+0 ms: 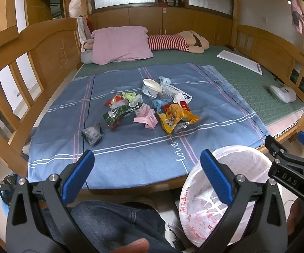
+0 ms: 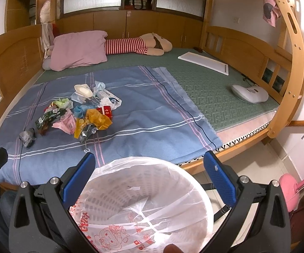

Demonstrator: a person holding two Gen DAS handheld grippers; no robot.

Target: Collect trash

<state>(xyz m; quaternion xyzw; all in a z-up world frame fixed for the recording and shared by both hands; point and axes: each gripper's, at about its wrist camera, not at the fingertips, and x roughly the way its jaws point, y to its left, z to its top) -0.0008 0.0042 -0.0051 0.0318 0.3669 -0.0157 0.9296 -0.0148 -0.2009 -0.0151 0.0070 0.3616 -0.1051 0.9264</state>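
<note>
Wooden bunk-bed frame [image 1: 52,48] all round, with frosted panes and cupboards behind; green textured mattress pad [image 2: 211,88] under a blue striped blanket [image 1: 130,143] spread ahead of both hand-held grippers. Farther back: pink pillow [image 1: 118,44], striped plush toy [image 1: 173,42], flat white board [image 2: 204,62], and a pale rounded device [image 2: 250,93] off to the right near the rail.

Left hand-held gripper [image 1: 146,177] held low at the bed's near edge, level, above a denim-clad leg [image 1: 114,221] — jaws spread wide, nothing between the ribbed blue pads [image 1: 80,175]. Right hand-held gripper [image 2: 148,177] likewise wide apart and empty, poised directly over a white perforated waste bin [image 2: 143,200] lined with a thin translucent bag printed in red; in the left view, just right of the left hand-held gripper.

Trash pile [image 1: 149,103] well ahead on the blanket, forward and left of the right hand-held gripper — crumpled, shiny and soft by turns: yellow snack wrapper [image 1: 176,118], green foil wrapper [image 1: 118,115], creased pink paper [image 1: 145,117], a white shallow dish [image 1: 153,84], a red packet [image 2: 107,110]. Grey crinkled plastic wad [image 1: 91,133] apart from the pile, nearer the left hand-held gripper.
</note>
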